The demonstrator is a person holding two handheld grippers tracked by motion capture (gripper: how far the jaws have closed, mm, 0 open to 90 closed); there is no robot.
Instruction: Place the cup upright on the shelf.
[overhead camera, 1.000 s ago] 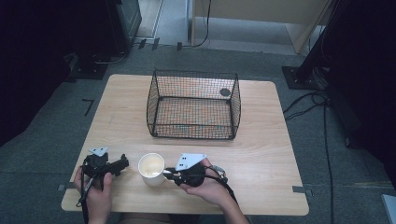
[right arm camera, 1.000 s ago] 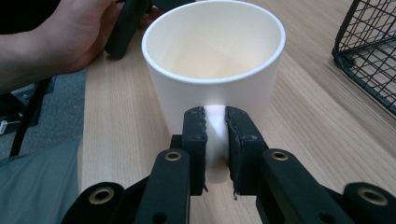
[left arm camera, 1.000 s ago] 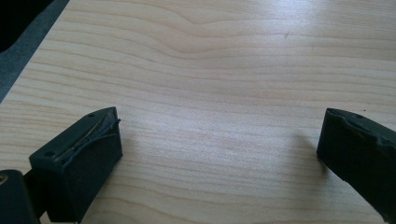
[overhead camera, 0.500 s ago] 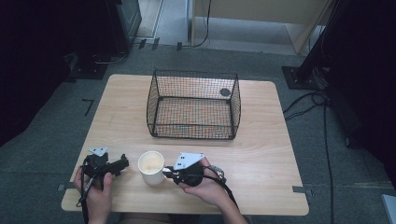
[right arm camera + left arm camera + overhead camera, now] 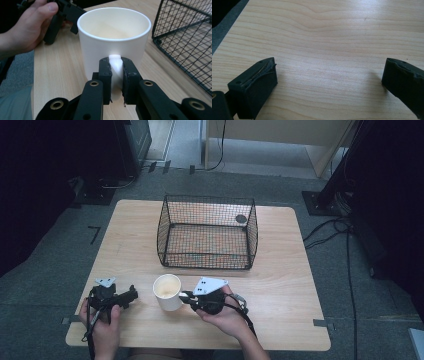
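A white mug (image 5: 167,291) stands upright and empty on the wooden table (image 5: 280,270) near its front edge. My right gripper (image 5: 184,296) is shut on the mug's handle (image 5: 115,72); in the right gripper view both black pads squeeze the white handle, with the mug body (image 5: 113,37) just beyond. My left gripper (image 5: 131,295) rests low over the table to the left of the mug, a little apart from it. In the left gripper view (image 5: 329,82) its jaws stand wide open over bare wood with nothing between them.
A black wire basket (image 5: 207,231) stands behind the mug at the table's middle, with a small dark round thing (image 5: 241,219) inside at its far right corner. In the right gripper view the basket (image 5: 185,37) lies close on the right. Grey floor and cables surround the table.
The right gripper and the mug have shifted very slightly left. The left gripper has stayed in place.
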